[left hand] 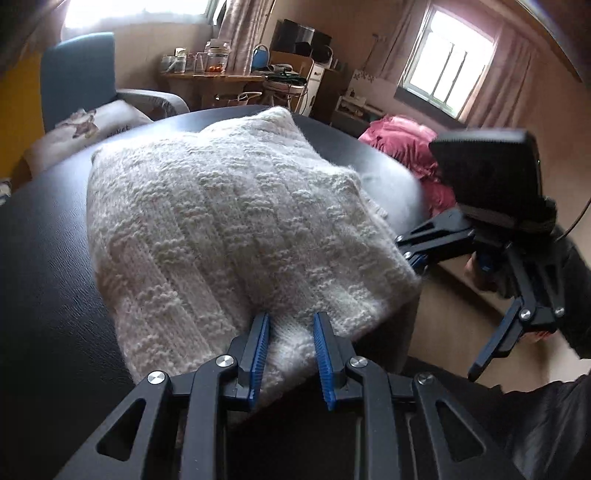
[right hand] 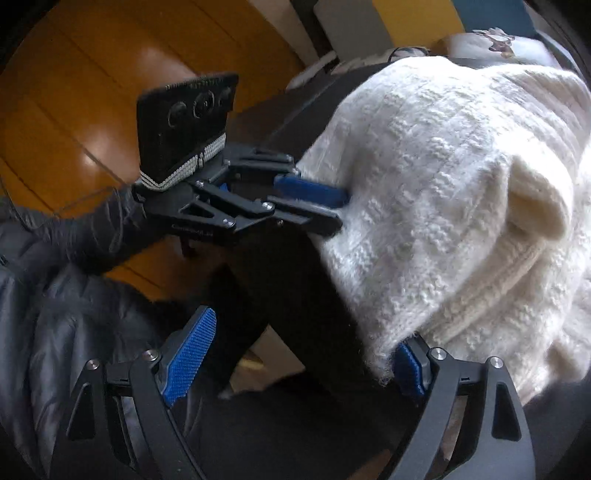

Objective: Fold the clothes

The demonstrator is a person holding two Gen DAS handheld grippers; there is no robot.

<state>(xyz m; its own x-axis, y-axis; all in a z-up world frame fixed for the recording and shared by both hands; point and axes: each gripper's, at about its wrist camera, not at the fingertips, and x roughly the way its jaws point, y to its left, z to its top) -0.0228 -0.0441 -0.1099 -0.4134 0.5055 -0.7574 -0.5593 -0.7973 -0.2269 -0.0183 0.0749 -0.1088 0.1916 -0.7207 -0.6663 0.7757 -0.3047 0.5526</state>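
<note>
Partial dark lettering ending in "ket" showed on a printed cushion [left hand: 92, 127], embossed lettering on the left gripper [right hand: 334, 206] too blurred to read

Blue armchair [left hand: 79, 70] upper left, cluttered wooden desk [left hand: 218, 79] top centre, pink blanket [left hand: 402, 144] right, bright window [left hand: 448, 70] upper right.

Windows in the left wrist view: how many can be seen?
2. One window is at the top left behind the curtain; the other window is at the upper right. More may be hidden outside the view.
</note>
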